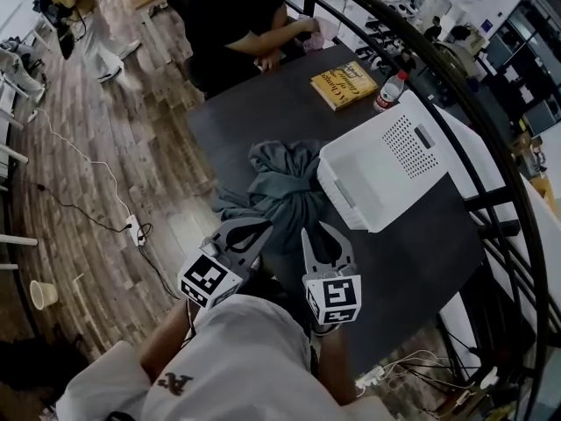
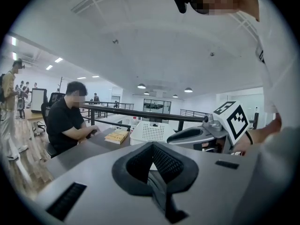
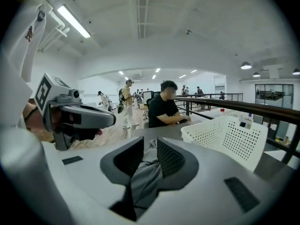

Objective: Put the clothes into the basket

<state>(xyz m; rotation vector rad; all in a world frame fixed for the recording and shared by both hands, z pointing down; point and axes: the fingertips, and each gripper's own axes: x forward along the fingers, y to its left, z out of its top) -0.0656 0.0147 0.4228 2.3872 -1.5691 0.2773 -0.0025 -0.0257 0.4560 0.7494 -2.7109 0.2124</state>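
Beside white basket [image 1: 412, 152], crumpled blue-grey clothes [image 1: 285, 187]

The clothes [image 1: 285, 191] are grey-blue, the basket [image 1: 408, 147] white and perforated, the book [image 1: 344, 84] yellow, the table [image 1: 254, 121] black

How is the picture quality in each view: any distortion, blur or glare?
Head view: fisheye bends the railing; the white basket looks nearly overexposed. Left gripper view: black round corners, even light, a mosaic patch at the top. Right gripper view: the ceiling lamp glares; the corners are black too.
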